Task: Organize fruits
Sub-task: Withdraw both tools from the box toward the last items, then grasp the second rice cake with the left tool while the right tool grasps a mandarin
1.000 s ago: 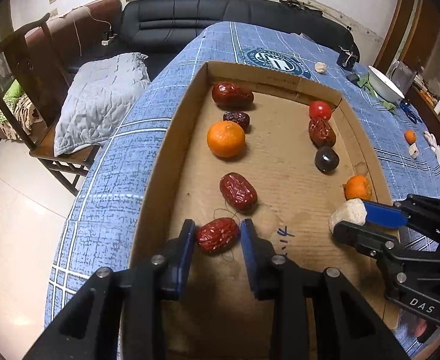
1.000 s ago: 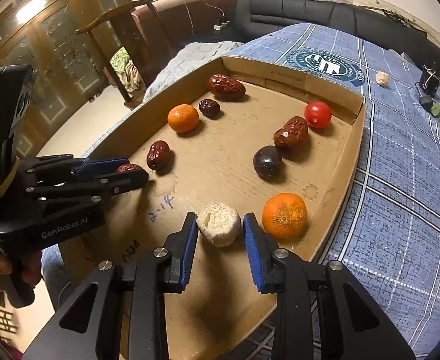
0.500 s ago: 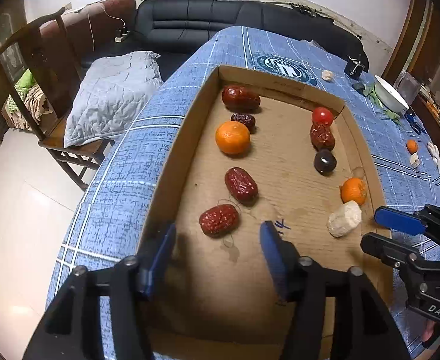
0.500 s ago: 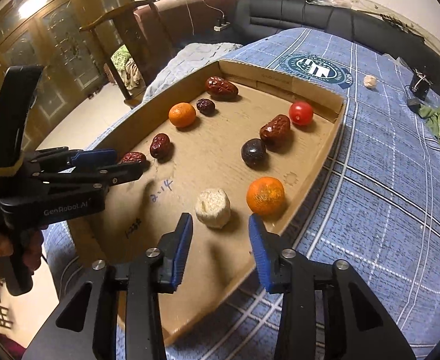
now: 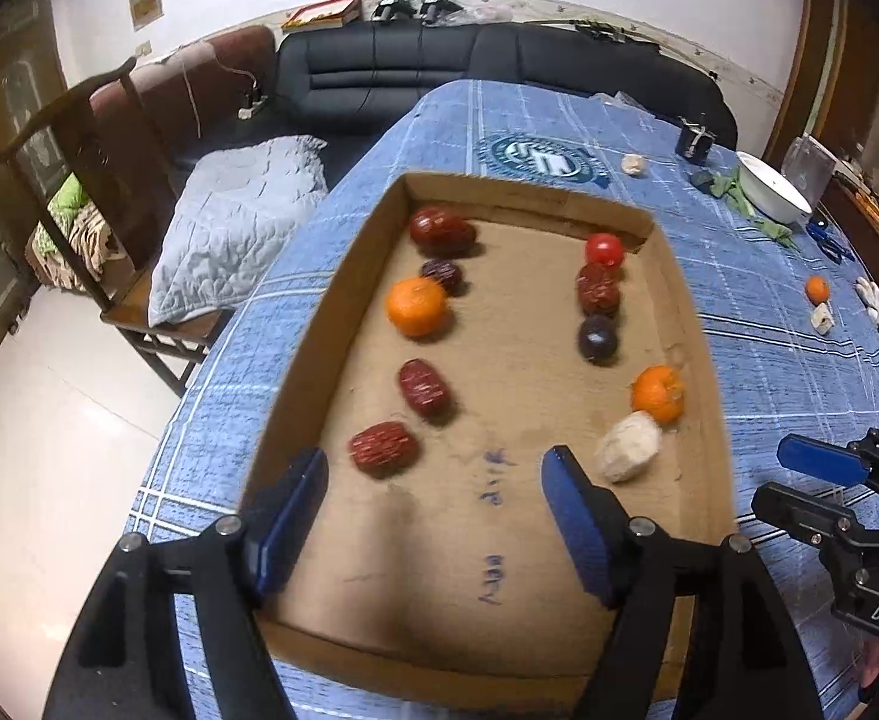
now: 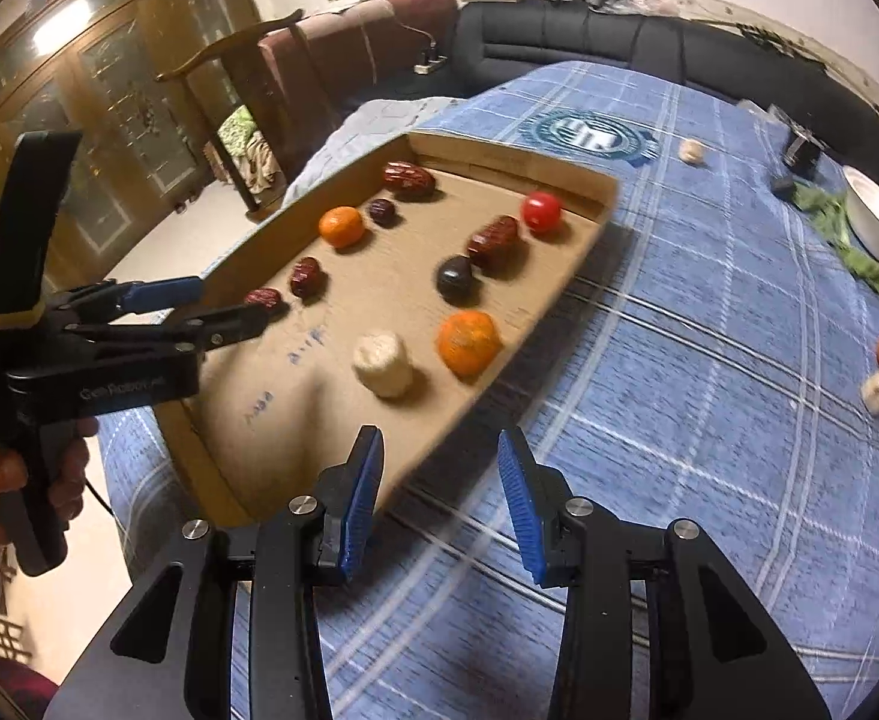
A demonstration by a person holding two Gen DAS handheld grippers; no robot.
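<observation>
Fruits lie in two rows in the cardboard tray (image 5: 343, 276) while we hold our left gripper (image 5: 436, 504) and right gripper (image 6: 439, 504) wide apart, gripping nothing.

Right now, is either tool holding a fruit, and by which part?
Nothing is held. The left tool and right tool are both open and empty; the fruits lie in the cardboard tray.

dim indoor light, slight motion blur, strong fisheye edge distortion

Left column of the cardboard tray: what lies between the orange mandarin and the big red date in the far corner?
A small dark date, seen in both wrist views.
</observation>
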